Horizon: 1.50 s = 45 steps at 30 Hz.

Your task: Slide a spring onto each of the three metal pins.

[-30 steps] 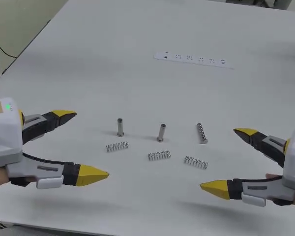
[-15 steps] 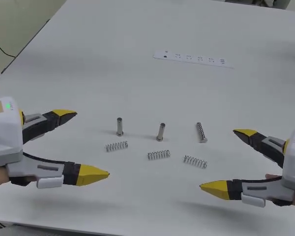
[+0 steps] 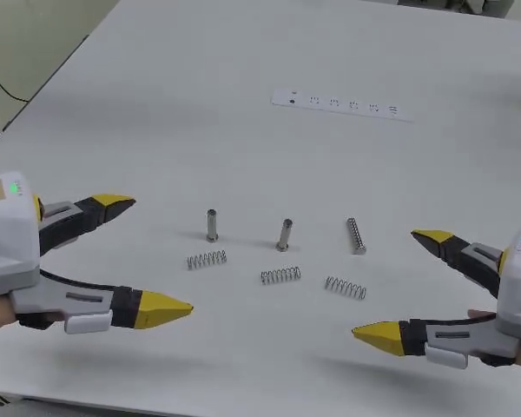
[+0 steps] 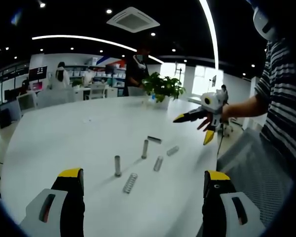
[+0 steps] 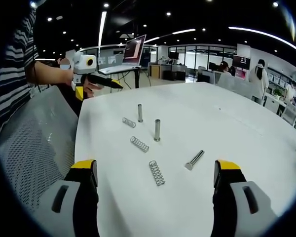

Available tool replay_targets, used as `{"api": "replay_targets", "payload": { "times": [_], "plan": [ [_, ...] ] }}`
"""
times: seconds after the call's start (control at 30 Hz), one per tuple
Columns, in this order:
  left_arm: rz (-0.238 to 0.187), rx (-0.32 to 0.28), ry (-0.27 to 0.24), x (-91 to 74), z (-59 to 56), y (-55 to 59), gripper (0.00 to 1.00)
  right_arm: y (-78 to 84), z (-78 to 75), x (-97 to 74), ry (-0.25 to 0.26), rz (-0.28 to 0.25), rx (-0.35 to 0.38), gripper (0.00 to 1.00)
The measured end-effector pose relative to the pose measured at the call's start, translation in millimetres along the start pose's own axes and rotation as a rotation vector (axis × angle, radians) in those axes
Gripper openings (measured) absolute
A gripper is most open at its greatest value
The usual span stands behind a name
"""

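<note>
- Three springs [image 3: 280, 275] lay loose on the desk [image 3: 243, 139] just before the pins [image 3: 284, 234]; nothing had moved in the last second, so I judged the task unstarted.
- Two pins stood upright; the right pin [image 3: 355, 235] lay on its side.
- My left hand-held gripper [image 3: 159, 254] and right hand-held gripper [image 3: 385, 282] hung wide, empty, touching nothing.

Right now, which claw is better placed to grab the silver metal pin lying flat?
The right claw: open and nearest that toppled silver metal pin, at its end of the row. The left claw is at the far end.
</note>
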<state>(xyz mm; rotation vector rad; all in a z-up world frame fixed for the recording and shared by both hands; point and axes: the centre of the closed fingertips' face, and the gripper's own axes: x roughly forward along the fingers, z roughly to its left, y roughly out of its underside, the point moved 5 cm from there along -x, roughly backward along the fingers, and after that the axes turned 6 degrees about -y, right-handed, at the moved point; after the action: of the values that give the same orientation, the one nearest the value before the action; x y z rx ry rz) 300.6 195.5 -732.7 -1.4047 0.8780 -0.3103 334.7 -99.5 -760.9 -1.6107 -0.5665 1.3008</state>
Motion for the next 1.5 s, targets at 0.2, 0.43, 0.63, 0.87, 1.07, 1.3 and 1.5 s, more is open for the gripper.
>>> {"api": "replay_targets", "payload": {
  "times": [0.2,0.43,0.63,0.87,1.07,1.3,1.5],
  "plan": [
    [0.0,0.0,0.004,1.0,0.2,-0.5,0.99,-3.1,-4.5,0.7,-0.002,0.001,-0.001,0.98],
    [0.002,-0.001,0.006,1.4,1.2,-0.5,0.99,-12.0,-13.0,3.0,0.002,0.0,0.011,0.93],
    [0.007,-0.001,0.008,1.3,1.1,-0.1,0.99,-19.5,-23.6,9.5,0.01,-0.002,0.028,0.88],
    [0.016,-0.002,0.009,2.3,2.0,3.7,0.99,-29.0,-35.0,13.7,0.028,0.005,0.039,0.81],
    [0.012,-0.007,0.004,0.8,2.8,3.6,0.99,-34.2,-49.3,17.0,0.058,0.012,0.062,0.72],
    [0.013,-0.01,0.006,0.1,2.5,4.2,0.99,-37.5,-61.9,26.1,0.086,0.044,0.061,0.62],
    [0.011,-0.012,0.01,0.8,2.1,4.3,0.99,-35.6,-71.5,35.5,0.096,0.087,0.108,0.53]
  ]
}}
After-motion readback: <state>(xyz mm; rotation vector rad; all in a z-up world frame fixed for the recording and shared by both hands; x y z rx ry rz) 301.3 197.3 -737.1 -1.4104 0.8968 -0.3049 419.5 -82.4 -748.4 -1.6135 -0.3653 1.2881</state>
